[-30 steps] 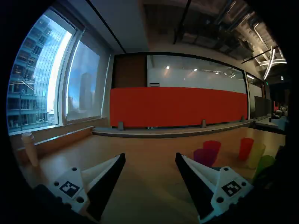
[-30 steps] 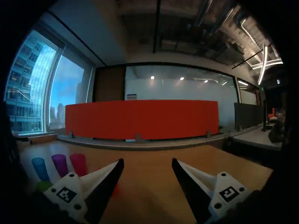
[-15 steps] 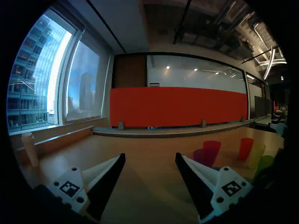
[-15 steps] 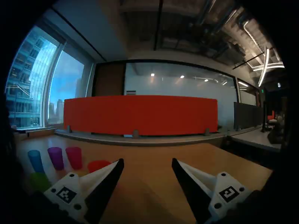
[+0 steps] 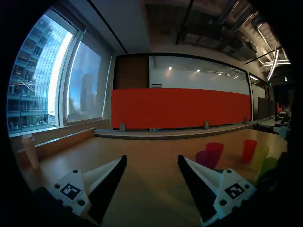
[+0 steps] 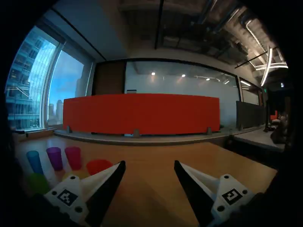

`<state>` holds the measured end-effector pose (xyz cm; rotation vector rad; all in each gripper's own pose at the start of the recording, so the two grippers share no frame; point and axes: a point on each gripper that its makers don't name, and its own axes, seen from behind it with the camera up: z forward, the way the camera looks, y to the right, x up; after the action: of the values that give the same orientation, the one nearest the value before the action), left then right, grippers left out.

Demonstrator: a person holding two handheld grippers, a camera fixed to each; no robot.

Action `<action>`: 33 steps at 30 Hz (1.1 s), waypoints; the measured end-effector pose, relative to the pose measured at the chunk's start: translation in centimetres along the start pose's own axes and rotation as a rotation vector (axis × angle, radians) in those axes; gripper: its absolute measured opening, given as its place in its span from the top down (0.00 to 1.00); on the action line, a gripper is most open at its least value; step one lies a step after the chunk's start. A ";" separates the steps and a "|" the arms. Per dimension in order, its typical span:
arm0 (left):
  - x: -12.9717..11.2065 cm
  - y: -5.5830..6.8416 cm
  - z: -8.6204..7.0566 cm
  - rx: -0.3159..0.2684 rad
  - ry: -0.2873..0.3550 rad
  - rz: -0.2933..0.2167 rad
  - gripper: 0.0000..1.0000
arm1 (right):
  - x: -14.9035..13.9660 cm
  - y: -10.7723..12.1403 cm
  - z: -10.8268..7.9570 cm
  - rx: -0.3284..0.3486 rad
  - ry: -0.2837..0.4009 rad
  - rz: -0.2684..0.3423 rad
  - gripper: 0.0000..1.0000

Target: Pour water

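Left gripper is hovering over the wooden counter, jaws spread wide, gripping nothing. In the left gripper view the cups are standing upright on the counter, ahead and to the right. The purple cup is sitting just in front of the magenta cup and overlapping it. The orange-red cup, yellow cup and green cup are clustering farther right. A tan tumbler is standing far left by the window ledge.

Right gripper is hanging above the same counter, jaws equally wide, empty. In the right gripper view a blue cup, the purple one and the magenta one are lining up on the left. A short red cup is sitting just beside the left finger, partly hidden by it. Cannot tell whether any cup is holding water. A red partition is running along the counter's far edge.
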<state>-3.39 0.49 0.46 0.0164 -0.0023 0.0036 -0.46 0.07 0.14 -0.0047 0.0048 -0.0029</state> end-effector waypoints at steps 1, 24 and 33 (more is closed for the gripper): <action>0.0 0.0 0.0 0.000 0.000 0.000 0.00 | 0.0 0.0 0.0 0.000 0.000 0.000 0.01; 0.0 0.0 0.0 0.000 0.000 0.000 0.00 | 0.2 0.2 -0.3 0.000 -0.004 0.002 0.01; 0.0 0.0 0.0 0.000 0.000 0.000 0.00 | 0.2 0.3 -0.2 0.000 -0.004 0.002 0.01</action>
<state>-3.36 0.45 0.43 0.0163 -0.0024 0.0032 -0.27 0.33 -0.07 -0.0047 0.0009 -0.0008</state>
